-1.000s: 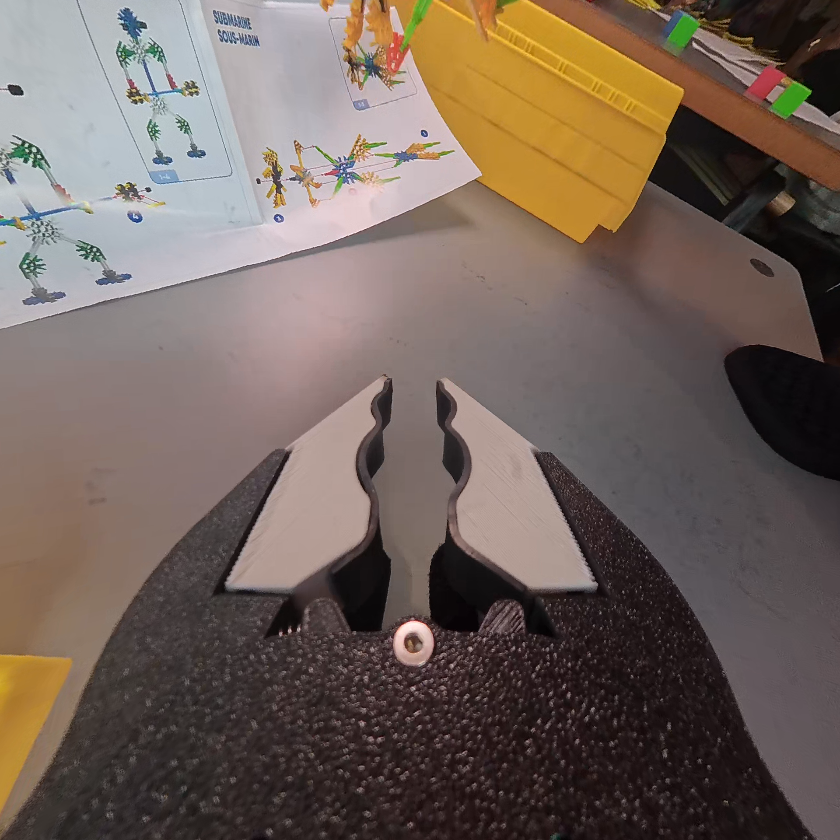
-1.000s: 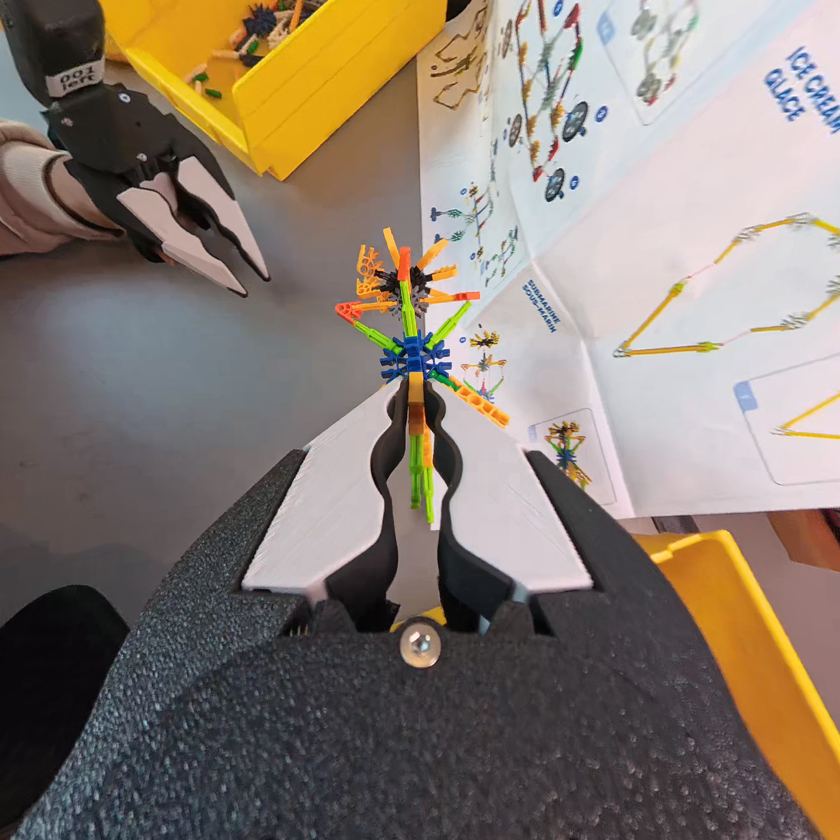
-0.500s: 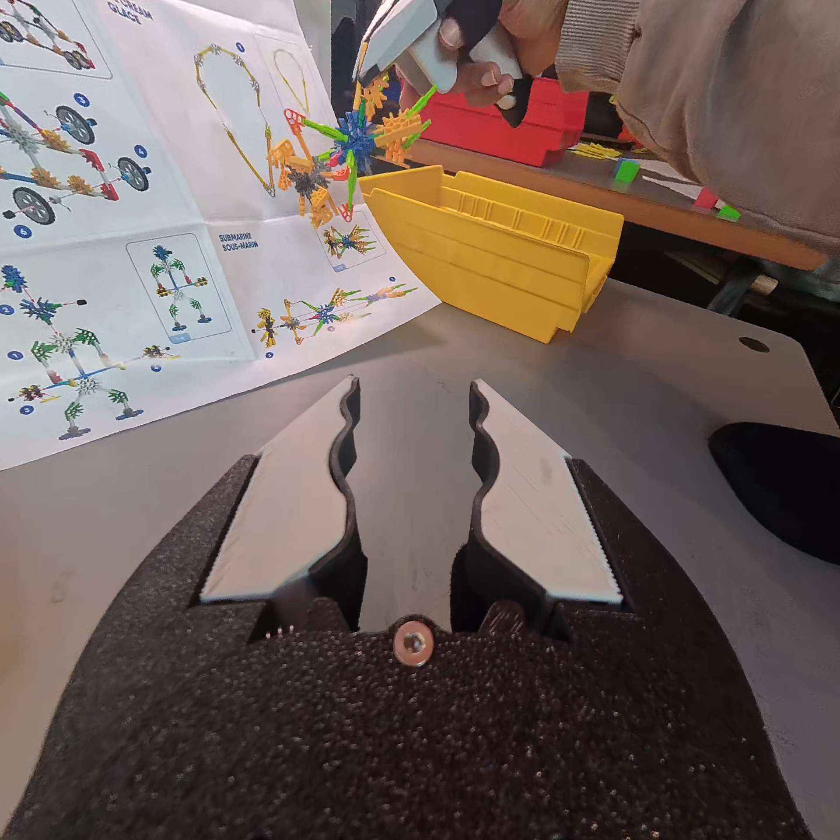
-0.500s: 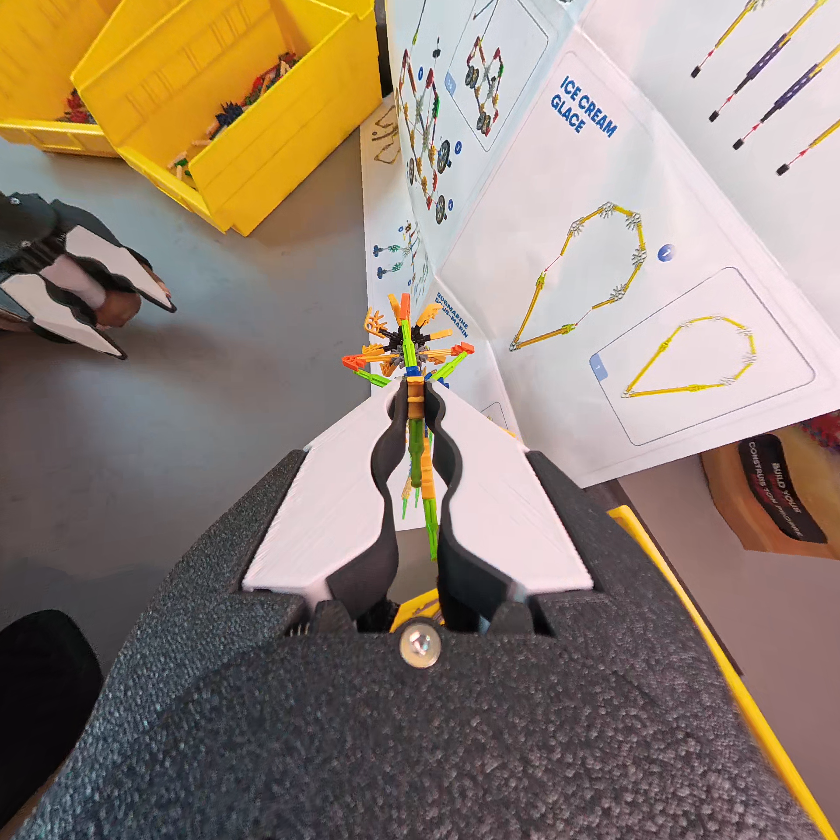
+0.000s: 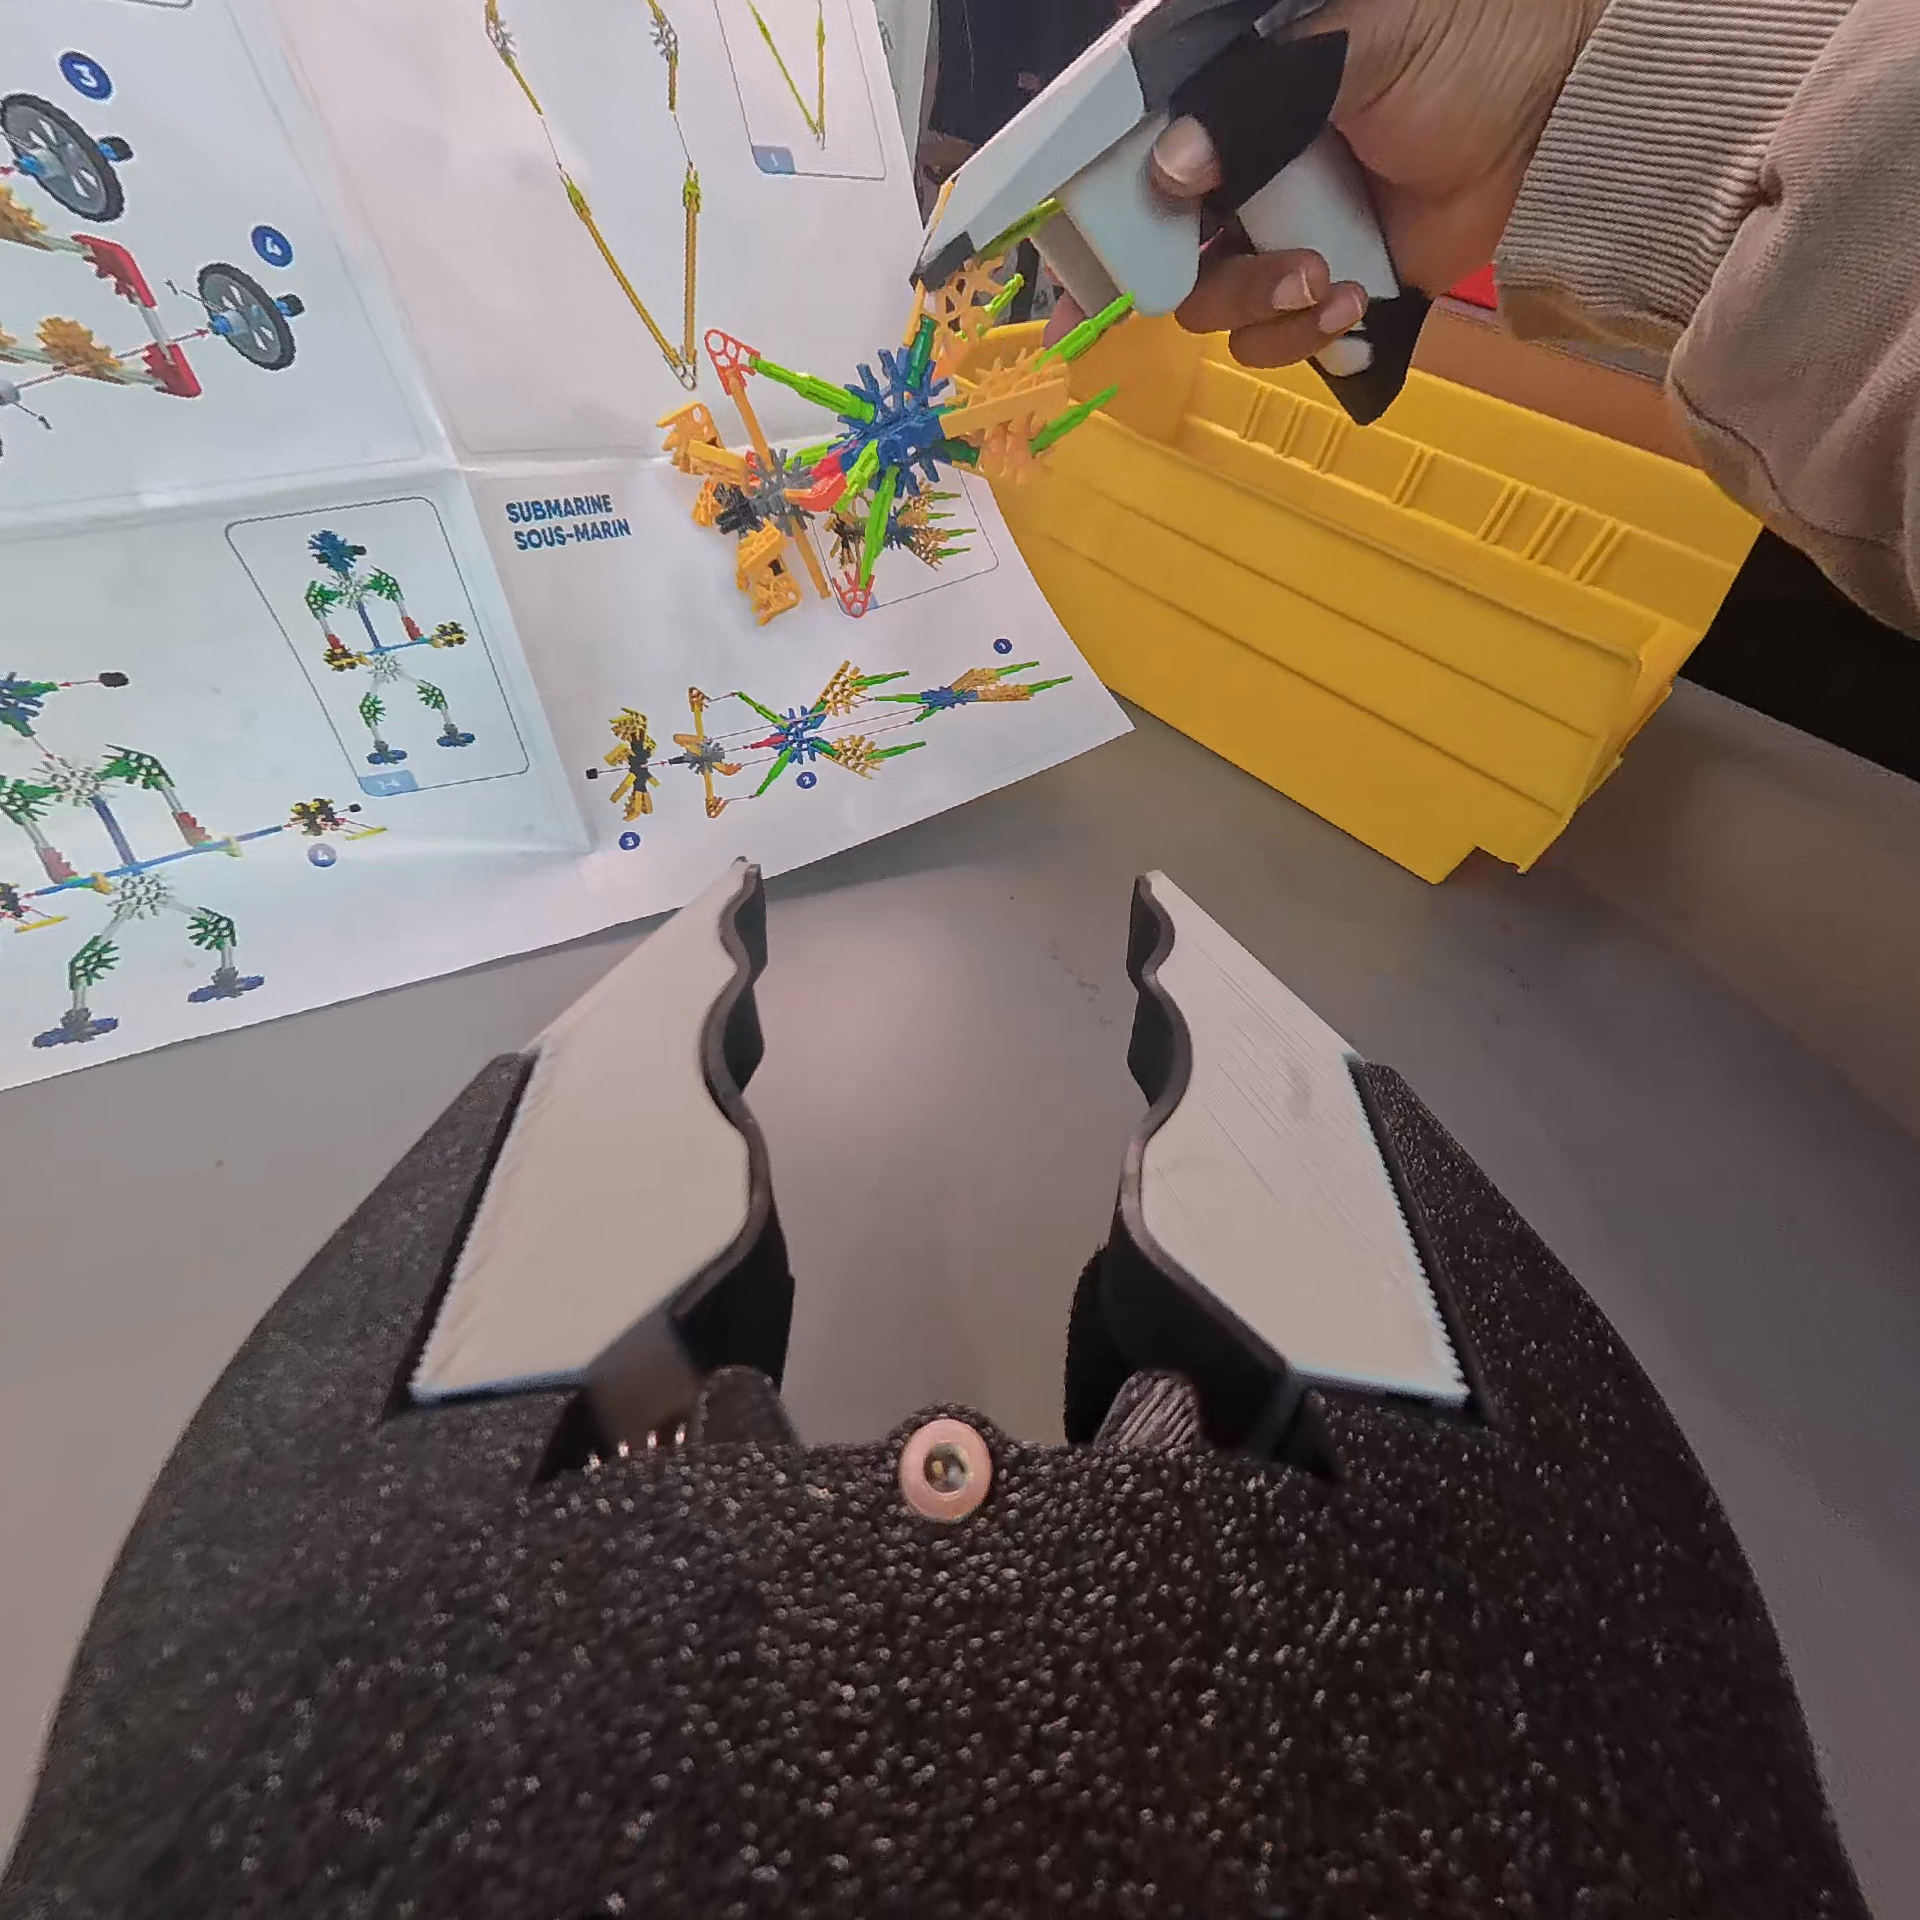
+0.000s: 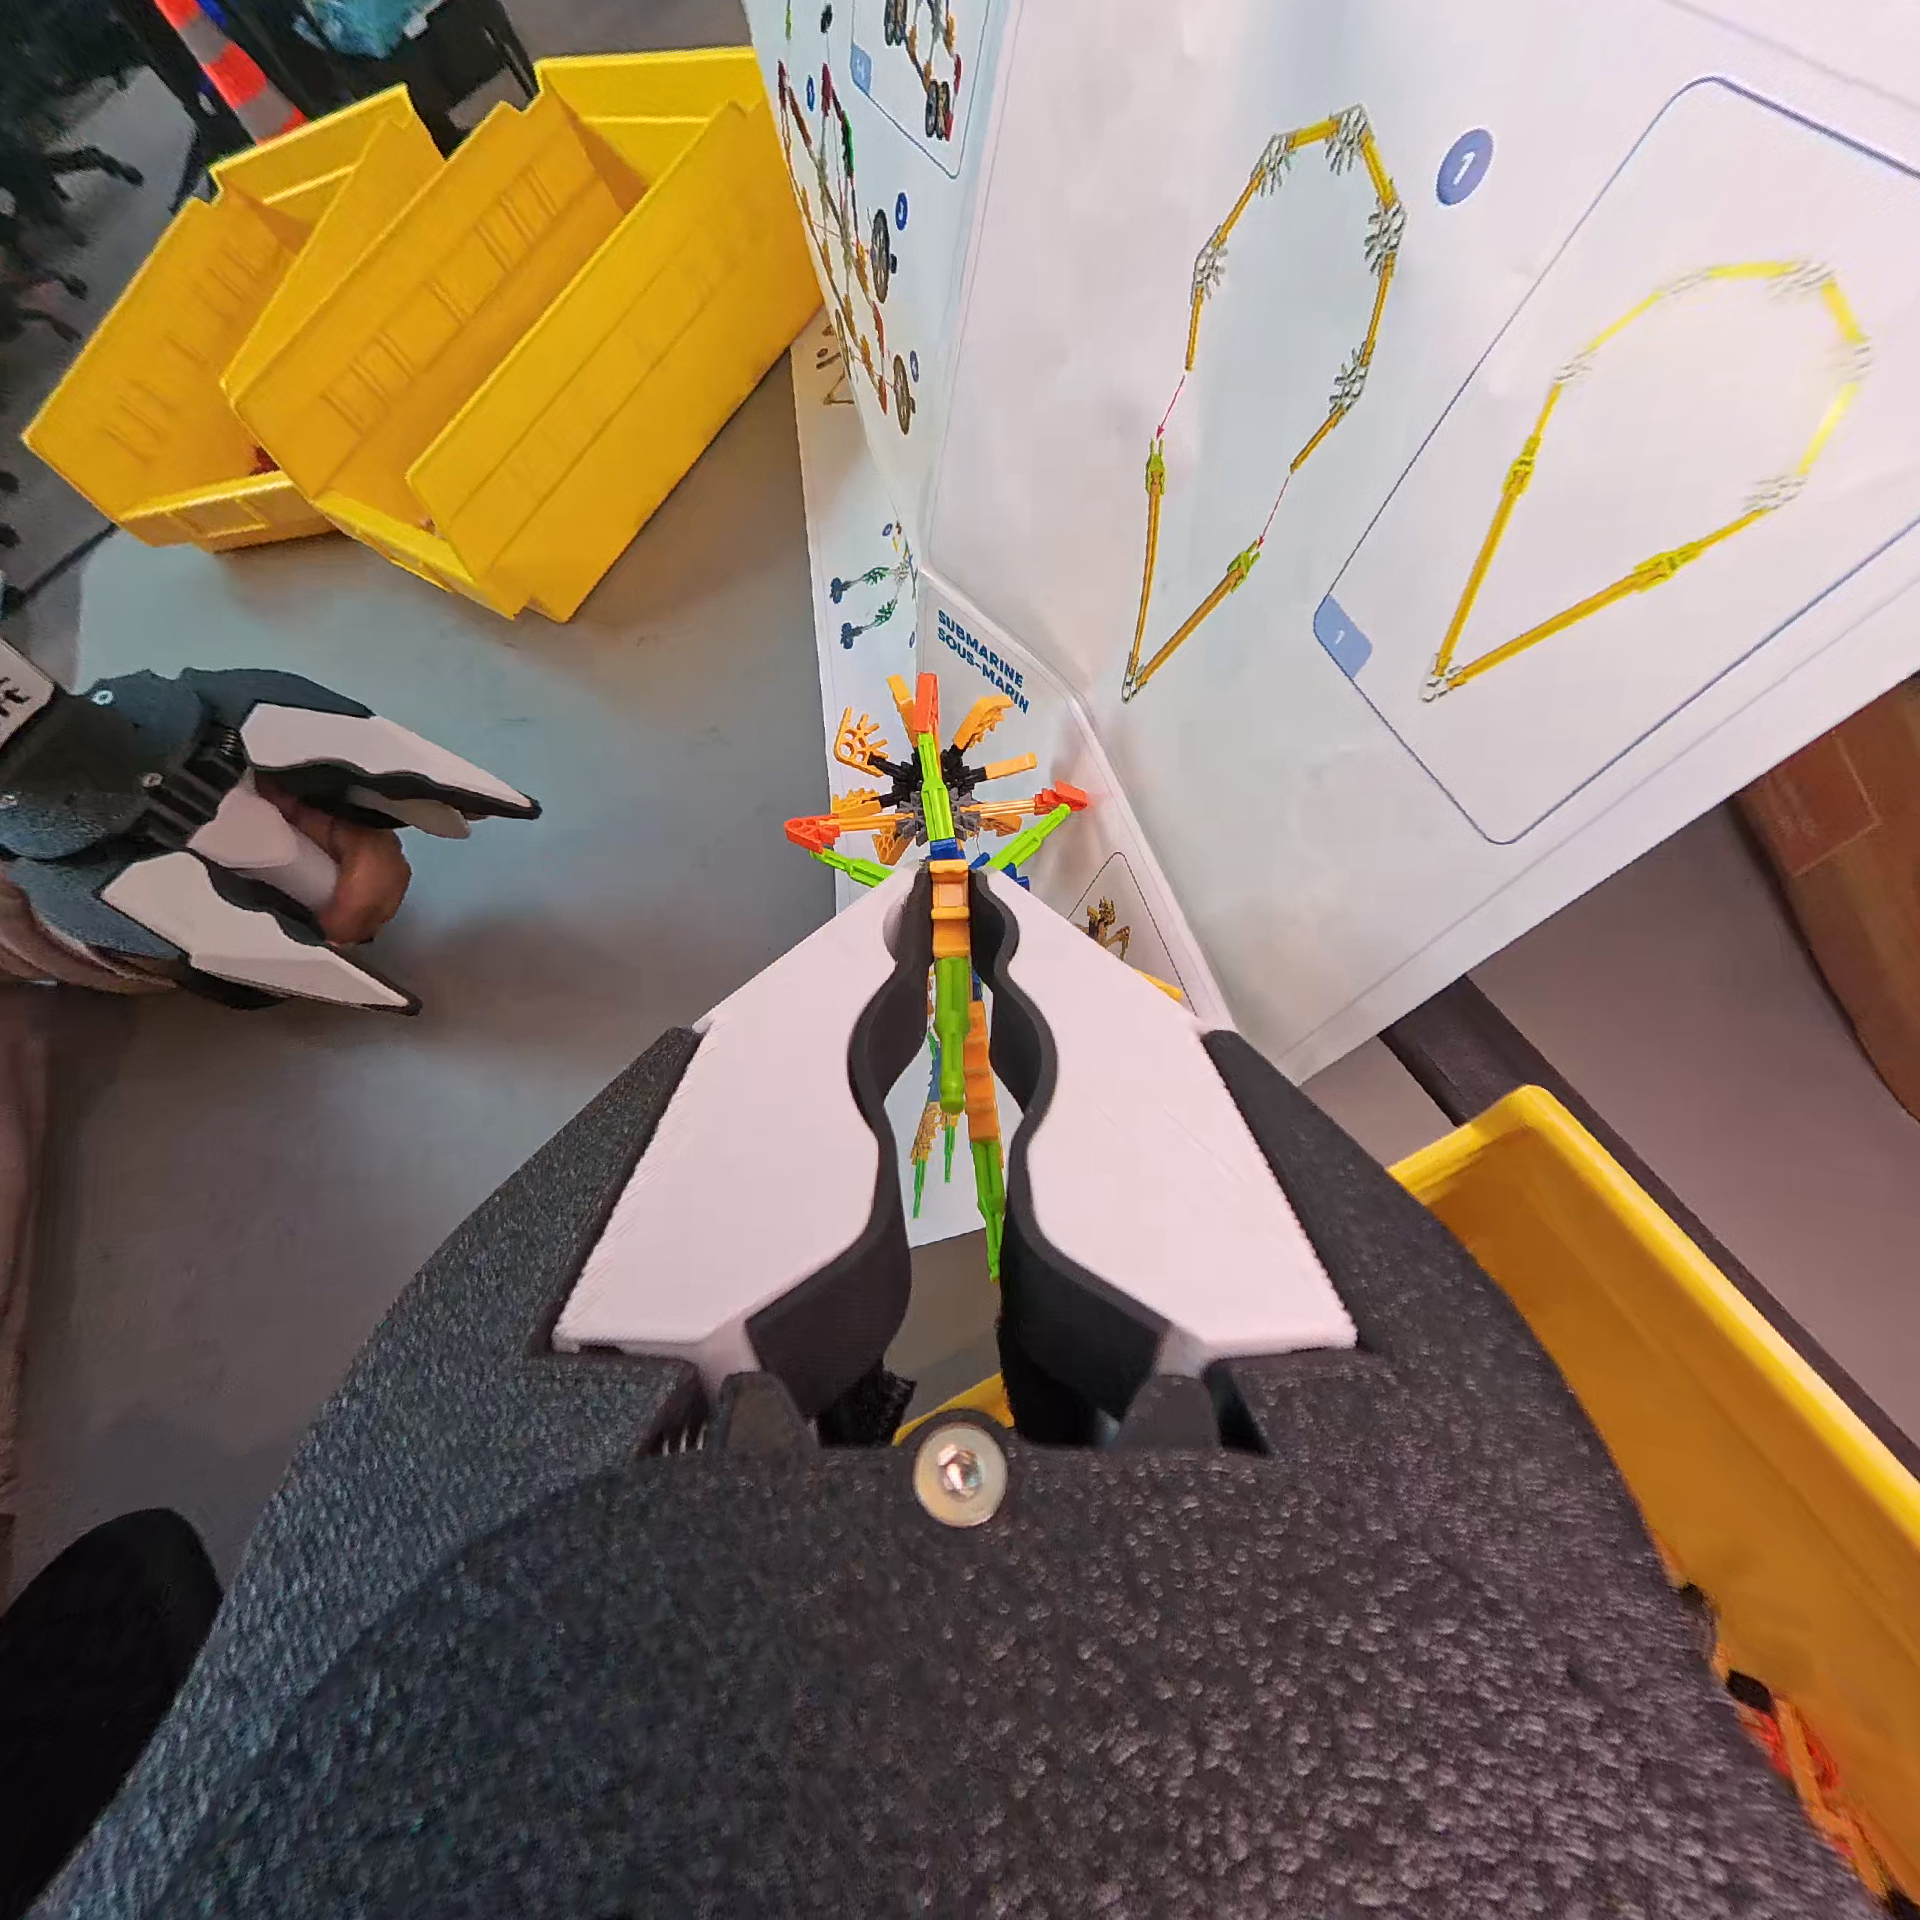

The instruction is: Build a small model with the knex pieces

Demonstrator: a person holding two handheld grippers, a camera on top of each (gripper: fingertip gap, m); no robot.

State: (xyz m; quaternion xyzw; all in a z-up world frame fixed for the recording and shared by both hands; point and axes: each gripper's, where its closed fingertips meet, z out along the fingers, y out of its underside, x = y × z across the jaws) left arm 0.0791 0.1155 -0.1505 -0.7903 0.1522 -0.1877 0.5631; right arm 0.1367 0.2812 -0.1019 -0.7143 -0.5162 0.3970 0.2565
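Observation:
My right gripper (image 6: 948,875) is shut on a small toy model (image 6: 937,800) of orange, green and blue rods and connectors, held in the air over the instruction sheet (image 6: 1299,436). The model also shows in the left wrist view (image 5: 862,457), hanging from the right gripper (image 5: 940,272) at the upper right. My left gripper (image 5: 940,883) is open and empty, low over the grey table (image 5: 1247,997), short of the sheet's near edge (image 5: 436,436). It also shows in the right wrist view (image 6: 473,904), at the left, apart from the model.
A yellow bin (image 5: 1351,623) stands behind the model at the right. Two more yellow bins (image 6: 447,343) stand at the far left, and another yellow bin's rim (image 6: 1662,1382) lies under my right gripper. A black object (image 6: 94,1662) sits at the table's near edge. Tip to tip, the grippers are about 20 cm apart. Measured from the fingertips, the black object (image 6: 94,1662) is 25 cm or so from the left gripper and 45 cm from the right.
My left gripper has opened wider and tilted up towards the model. My right gripper has moved closer to the sheet with the model still in it.

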